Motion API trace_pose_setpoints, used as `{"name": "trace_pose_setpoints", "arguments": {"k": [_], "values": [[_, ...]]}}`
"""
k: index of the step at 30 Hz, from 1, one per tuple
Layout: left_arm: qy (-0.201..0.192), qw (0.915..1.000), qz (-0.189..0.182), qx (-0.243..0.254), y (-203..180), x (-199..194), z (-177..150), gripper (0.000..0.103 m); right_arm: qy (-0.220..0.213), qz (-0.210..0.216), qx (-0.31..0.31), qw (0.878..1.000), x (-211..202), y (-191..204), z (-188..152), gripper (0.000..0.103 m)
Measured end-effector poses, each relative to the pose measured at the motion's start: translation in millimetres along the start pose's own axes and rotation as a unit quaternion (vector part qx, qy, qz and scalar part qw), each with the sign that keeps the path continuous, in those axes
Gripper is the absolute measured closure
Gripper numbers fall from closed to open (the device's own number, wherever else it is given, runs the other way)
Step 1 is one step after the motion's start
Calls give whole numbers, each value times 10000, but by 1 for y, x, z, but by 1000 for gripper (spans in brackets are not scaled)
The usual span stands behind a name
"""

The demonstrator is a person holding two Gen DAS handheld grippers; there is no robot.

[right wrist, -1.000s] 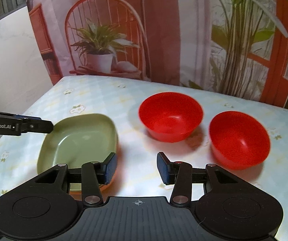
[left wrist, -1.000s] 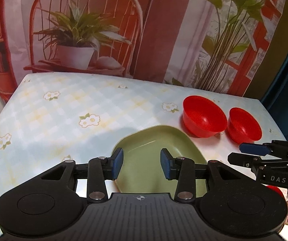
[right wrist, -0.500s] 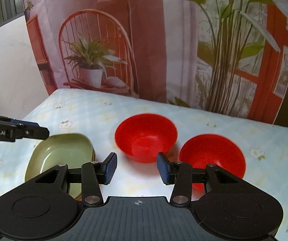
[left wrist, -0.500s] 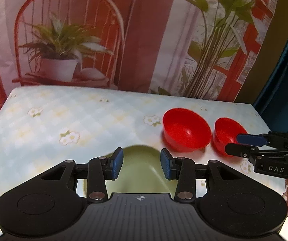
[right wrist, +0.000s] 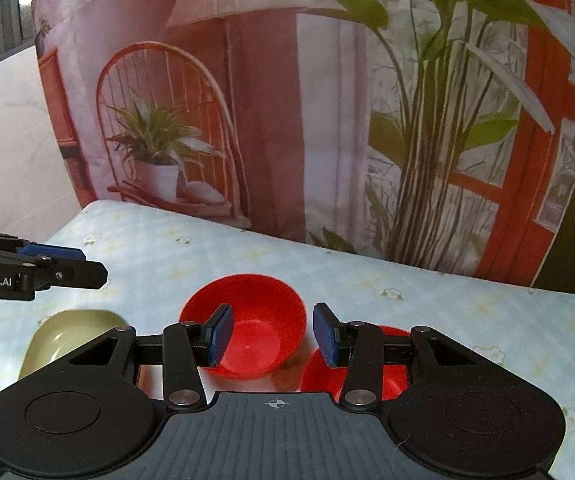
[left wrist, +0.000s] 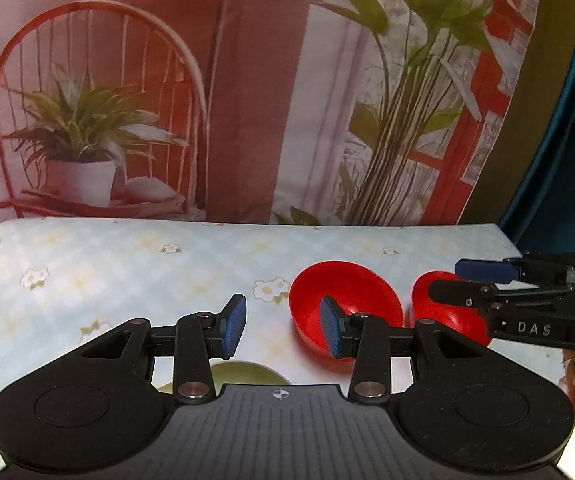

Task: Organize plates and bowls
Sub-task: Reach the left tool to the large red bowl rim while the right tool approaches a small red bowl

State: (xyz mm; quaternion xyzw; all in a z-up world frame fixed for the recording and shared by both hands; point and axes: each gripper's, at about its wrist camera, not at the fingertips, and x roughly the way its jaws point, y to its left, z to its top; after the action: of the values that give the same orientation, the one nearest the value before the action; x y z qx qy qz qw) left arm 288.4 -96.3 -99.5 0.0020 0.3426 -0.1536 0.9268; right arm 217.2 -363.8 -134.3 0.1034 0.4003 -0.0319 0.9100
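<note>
1. Left gripper [left wrist: 283,330] spread, holding nothing; right gripper [right wrist: 269,336] likewise spread and empty; both hung above the table [right wrist: 467,312].
2. Two red bowls side by side, upright: larger red bowl [right wrist: 247,332] toward the middle, smaller red bowl [right wrist: 367,368] just beside it, partly hidden behind the right fingers.
3. Green plate [right wrist: 63,340] off to the left, apart from the bowls.
4. Judged best: straddle one bowl's rim wall with open jaws, pinch firmly; lift clear before nesting it squarely in the other; avoid nudging the neighbour.
</note>
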Motion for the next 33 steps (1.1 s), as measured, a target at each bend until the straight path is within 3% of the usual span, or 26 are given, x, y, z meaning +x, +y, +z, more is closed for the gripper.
{"name": "trace_pose_setpoints", "arguments": {"k": [21, 23, 25, 33], "values": [[785, 9959, -409, -187, 2, 80, -9, 61, 254, 85, 224, 9994, 35, -21, -21, 62], [818, 9955, -431, -212, 1, 85, -10, 68, 267, 101, 233, 9993, 38, -20, -21, 62], [844, 9954, -410, -204, 0, 90, -10, 83, 262, 136, 252, 9992, 40, -20, -22, 62], [935, 9953, -195, -130, 3, 98, -12, 88, 319, 241, 150, 9991, 51, -15, -21, 64]]}}
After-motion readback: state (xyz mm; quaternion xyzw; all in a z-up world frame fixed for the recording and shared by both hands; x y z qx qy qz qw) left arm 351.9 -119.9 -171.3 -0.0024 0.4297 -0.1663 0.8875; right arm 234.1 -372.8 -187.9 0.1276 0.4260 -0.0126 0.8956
